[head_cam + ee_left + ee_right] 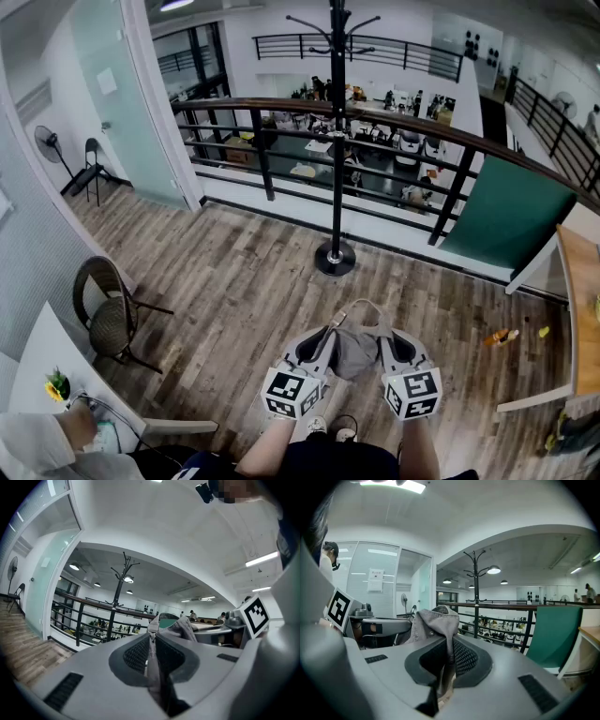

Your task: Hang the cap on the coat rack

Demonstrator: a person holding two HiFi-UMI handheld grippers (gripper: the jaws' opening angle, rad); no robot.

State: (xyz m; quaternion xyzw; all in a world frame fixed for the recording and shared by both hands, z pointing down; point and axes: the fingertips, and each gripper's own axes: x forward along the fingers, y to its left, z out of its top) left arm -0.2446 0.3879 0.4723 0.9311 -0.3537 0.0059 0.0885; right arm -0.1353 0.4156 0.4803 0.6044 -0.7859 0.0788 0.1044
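No words to read here. The left cube [292, 392] and right cube [412, 394] carry black-and-white square markers, pattern only. A paper notice [375, 580] is on the glass wall [393, 573], its print too small to read.

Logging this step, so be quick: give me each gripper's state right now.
Left gripper: closed on the cap.
Right gripper: closed on the same cap.

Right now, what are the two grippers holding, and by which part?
Both hold the grey cap: the left gripper pinches its left edge, the right gripper its right edge.
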